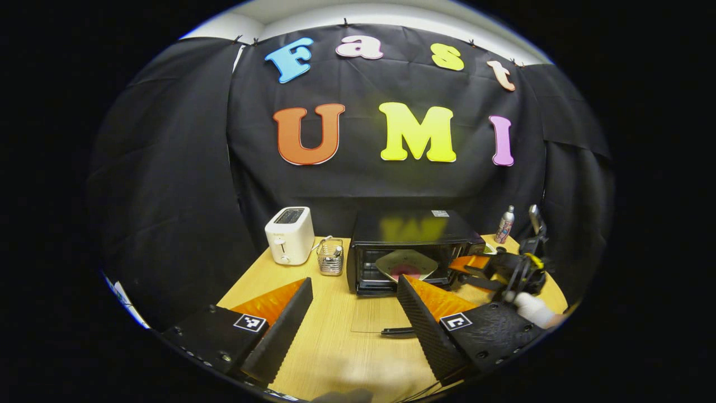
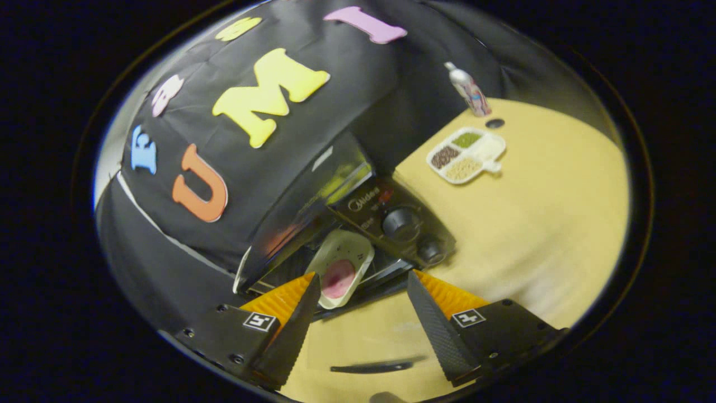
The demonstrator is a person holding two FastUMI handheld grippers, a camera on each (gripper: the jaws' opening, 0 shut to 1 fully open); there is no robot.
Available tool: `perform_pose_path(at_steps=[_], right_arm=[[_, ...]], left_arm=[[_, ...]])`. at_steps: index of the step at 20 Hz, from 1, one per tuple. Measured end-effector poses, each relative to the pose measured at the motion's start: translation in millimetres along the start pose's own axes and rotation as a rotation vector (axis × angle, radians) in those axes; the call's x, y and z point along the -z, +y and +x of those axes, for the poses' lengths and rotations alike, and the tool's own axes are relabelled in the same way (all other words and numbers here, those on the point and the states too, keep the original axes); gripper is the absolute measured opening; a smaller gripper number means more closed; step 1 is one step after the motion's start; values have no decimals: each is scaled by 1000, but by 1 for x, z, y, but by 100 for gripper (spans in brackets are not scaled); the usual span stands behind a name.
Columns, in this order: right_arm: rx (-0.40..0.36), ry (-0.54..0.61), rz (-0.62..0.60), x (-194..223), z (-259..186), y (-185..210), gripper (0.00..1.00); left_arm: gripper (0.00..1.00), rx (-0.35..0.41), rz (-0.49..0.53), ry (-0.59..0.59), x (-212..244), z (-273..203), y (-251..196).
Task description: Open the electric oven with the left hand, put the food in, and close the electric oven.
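Left gripper view
Left gripper [image 1: 352,305]: the fingers stand wide apart and hold nothing.
Electric oven [image 1: 411,249]: at the back of the wooden table [image 1: 335,341], with the glass door [image 1: 380,319] folded down flat.
Food: a plate [image 1: 406,264] with a pink piece sits inside the oven.
Right gripper [image 1: 475,266]: just beside the oven's right side.
Toaster [image 1: 290,235]: left of the oven, next to a wire basket [image 1: 331,257].

Right gripper view
Right gripper [image 2: 361,305]: the fingers are spread wide, nothing between them.
Plate [image 2: 341,268]: inside the open oven [image 2: 358,218].
Divided tray [image 2: 467,154]: well apart, near a bottle [image 2: 469,89].
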State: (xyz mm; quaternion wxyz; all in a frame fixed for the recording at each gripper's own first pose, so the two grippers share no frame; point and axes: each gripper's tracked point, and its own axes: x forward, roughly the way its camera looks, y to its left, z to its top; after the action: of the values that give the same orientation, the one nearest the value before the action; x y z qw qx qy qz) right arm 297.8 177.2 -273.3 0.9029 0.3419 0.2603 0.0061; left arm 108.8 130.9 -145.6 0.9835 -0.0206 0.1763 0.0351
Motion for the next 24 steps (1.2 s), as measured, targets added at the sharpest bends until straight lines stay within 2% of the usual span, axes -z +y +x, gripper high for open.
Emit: perform_pose_path(at_steps=[3,7,8,9,10,12,13,14,21,24], right_arm=[[44,-53,-180,-20,-50,-13,92],[124,-130,-356,-49,-114,-29,94],[141,-156,-397,-57,-132,-31,100],[154,-169,-421,-60,-144,-33,100],[164,-182,-439,-64,-158,-35,94],[184,-200,-476,-71,-179,-40,94],[187,-209,-494,-74,-189,-44,100],[196,-214,-509,-76,-200,-48,95],[246,-189,-559,-91,-245,-94,95],[240,-188,-566,-100,-253,-102,95]], left_arm=[[97,20,26,-13,11,7,-6],[97,79,11,-29,26,8,-21],[97,86,2,-29,31,8,-24],[97,98,-5,-25,35,8,-26],[97,104,-7,-24,40,8,-29],[97,107,-2,-19,50,7,-33],[97,104,2,-19,53,7,-36],[97,99,8,-12,59,7,-39],[97,91,9,81,111,10,-78],[97,102,0,133,137,14,-98]])
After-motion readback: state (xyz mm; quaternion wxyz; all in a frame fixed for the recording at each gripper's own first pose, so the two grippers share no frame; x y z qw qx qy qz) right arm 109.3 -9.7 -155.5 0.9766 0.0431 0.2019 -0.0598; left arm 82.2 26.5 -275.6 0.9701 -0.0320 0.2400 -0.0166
